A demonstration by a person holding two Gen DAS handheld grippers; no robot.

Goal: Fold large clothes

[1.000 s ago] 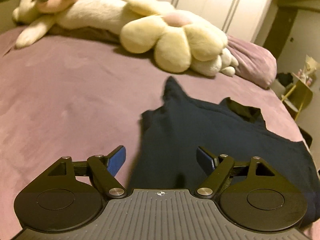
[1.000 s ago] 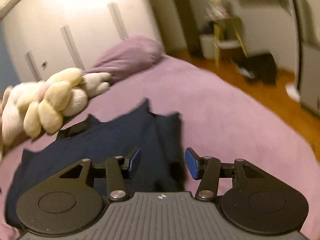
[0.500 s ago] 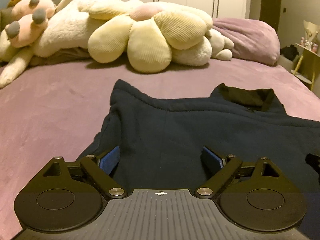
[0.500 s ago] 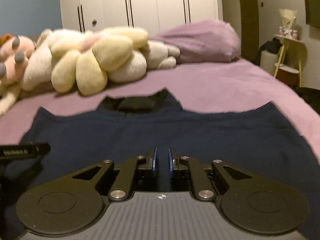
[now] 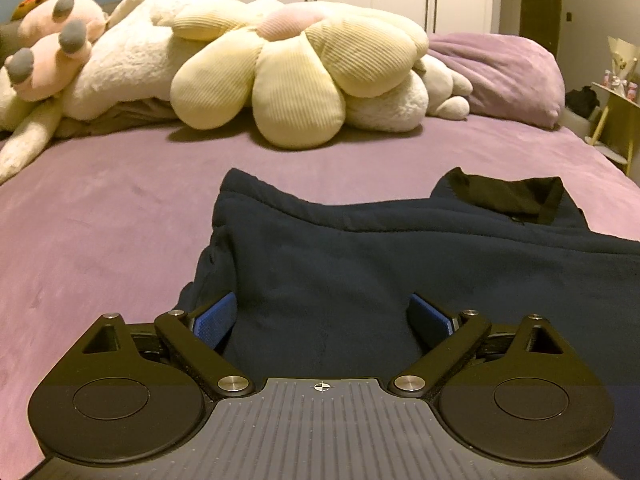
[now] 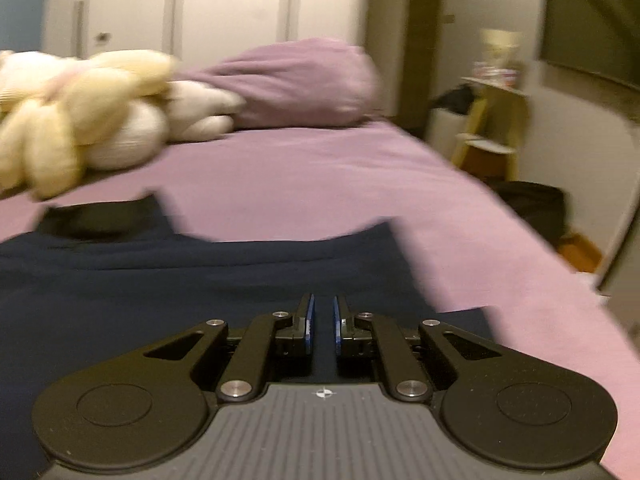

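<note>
Left gripper (image 5: 324, 318) jaws opening, spread wide, navy sweatshirt (image 5: 400, 264) under and ahead, nothing pinched. Right gripper (image 6: 322, 320) jaws closing, narrow gap left, sweatshirt beneath. Garment flat on purple bed (image 5: 100, 220); plush toys (image 5: 296, 76) and wardrobe (image 6: 224, 8) beyond.

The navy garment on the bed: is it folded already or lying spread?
Mostly spread. The navy garment lies wide across the purple bed, collar visible; only its left edge is doubled over. No compact fold yet.

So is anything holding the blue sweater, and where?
Left gripper: nothing, jaws opening above the sweater. Right gripper: jaws closing over it; whether cloth is pinched cannot be told.
</note>
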